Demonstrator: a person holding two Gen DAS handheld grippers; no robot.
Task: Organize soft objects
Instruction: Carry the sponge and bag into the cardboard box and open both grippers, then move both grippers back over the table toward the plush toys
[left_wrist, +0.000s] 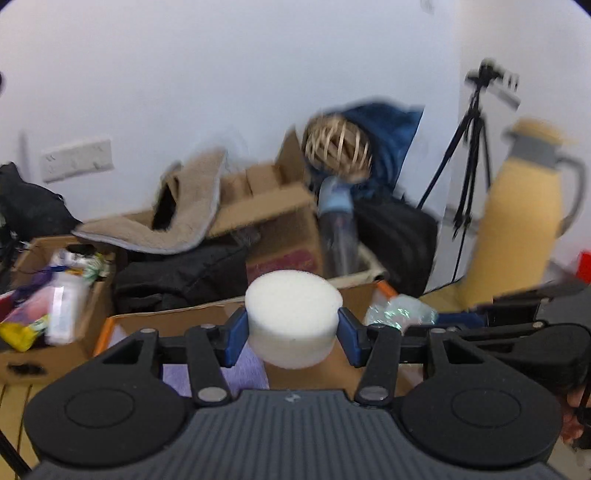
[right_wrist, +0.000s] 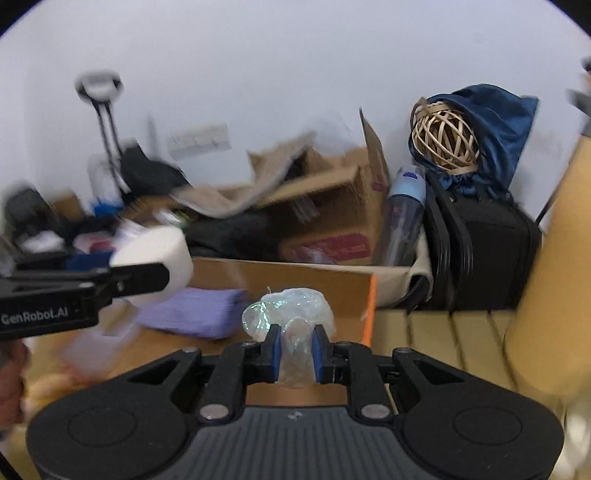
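White sponge cylinder (left_wrist: 293, 317), axis upright

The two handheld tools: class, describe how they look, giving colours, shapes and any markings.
Both the left tool and the right tool are matt black, with blue pads on the inner faces of their fingers, round silver pivot pins, and a grey ribbed body between two round black housings. White lettering, "GenRobot.AI", runs along the left tool's side in the right wrist view.
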